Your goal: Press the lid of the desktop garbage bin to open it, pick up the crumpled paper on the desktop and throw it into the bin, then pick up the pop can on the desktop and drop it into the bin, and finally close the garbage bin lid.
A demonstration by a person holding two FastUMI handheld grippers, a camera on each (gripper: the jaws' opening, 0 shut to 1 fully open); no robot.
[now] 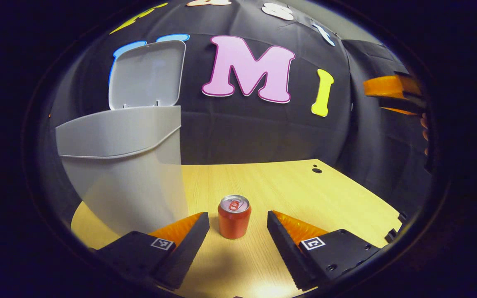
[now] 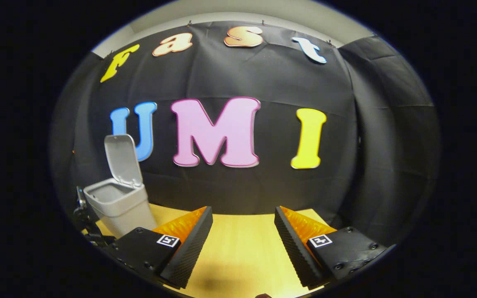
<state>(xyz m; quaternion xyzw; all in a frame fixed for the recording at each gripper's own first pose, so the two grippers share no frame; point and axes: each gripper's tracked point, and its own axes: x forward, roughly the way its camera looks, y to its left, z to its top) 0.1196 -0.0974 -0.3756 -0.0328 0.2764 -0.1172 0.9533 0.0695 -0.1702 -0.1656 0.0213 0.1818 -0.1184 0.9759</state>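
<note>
While the bin point(image 1: 122, 165) lid point(image 1: 147, 74) stands up, left claw point(image 1: 238, 225) is released around the can point(image 1: 234, 217) on the counter point(image 1: 304, 190); right claw point(image 2: 243, 229) released, empty.

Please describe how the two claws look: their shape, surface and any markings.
Each claw, left and right, has two wedge-shaped fingers with ribbed inner faces. Each finger carries a small square black-and-white marker on its base, and the bases have visible screws.
</note>
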